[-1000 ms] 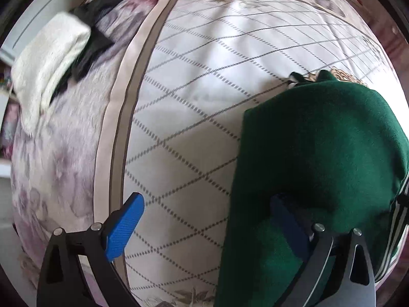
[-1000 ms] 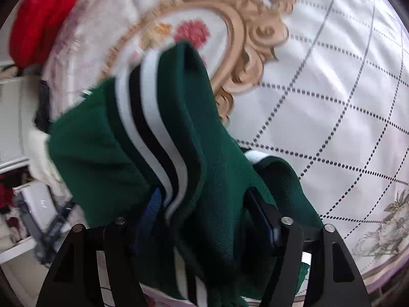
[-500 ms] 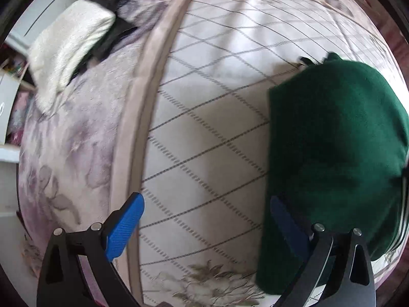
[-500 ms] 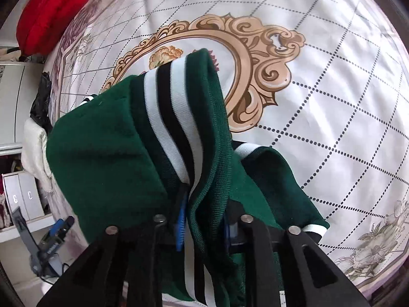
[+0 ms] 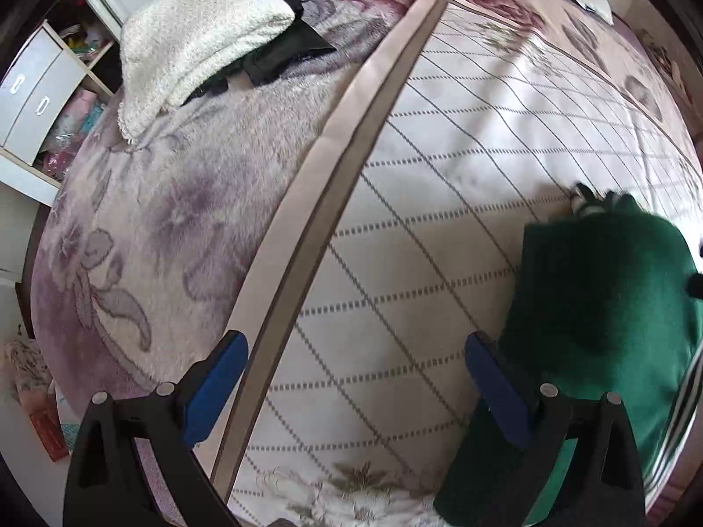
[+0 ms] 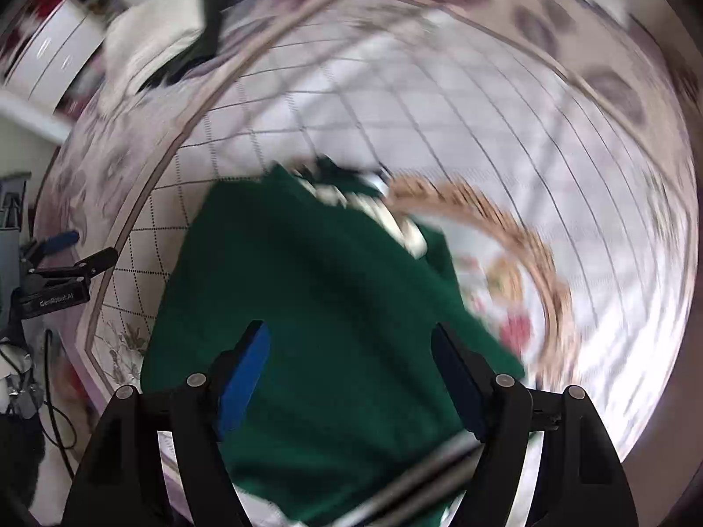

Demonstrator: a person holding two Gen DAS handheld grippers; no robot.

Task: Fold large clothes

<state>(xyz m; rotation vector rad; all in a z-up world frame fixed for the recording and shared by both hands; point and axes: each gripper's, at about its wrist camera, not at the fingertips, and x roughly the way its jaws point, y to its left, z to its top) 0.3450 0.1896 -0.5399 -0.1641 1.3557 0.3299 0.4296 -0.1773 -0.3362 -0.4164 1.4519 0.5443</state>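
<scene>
Green knit is the main thing here: the dark green sweater with white and black striped trim (image 6: 316,307) lies spread on the bed directly below the right gripper (image 6: 351,377), filling the space under and beyond its blue-padded fingers (image 6: 246,369). That gripper's jaws have just been opening and now stand wide, with the fabric lying loose beneath them and nothing pinched. The striped collar end sits farther out ahead of it, next to a gold scrollwork medallion printed on the cover. This view is pretty smeared with motion blur, so fine detail is a wash.

The left gripper (image 5: 351,391) is also spread wide and holding nothing. From its side, the same sweater (image 5: 602,307) lies just off its right-hand finger, and bare bedspread is between the pads.

The white quilted bedspread with a dotted diamond grid (image 5: 439,175) has a beige border band and a mauve floral edge. Far ahead and left of the left gripper sit a fluffy cream folded blanket (image 5: 193,44) and some black clothing (image 5: 290,48), with white drawers (image 5: 26,101) past the bed's edge.
</scene>
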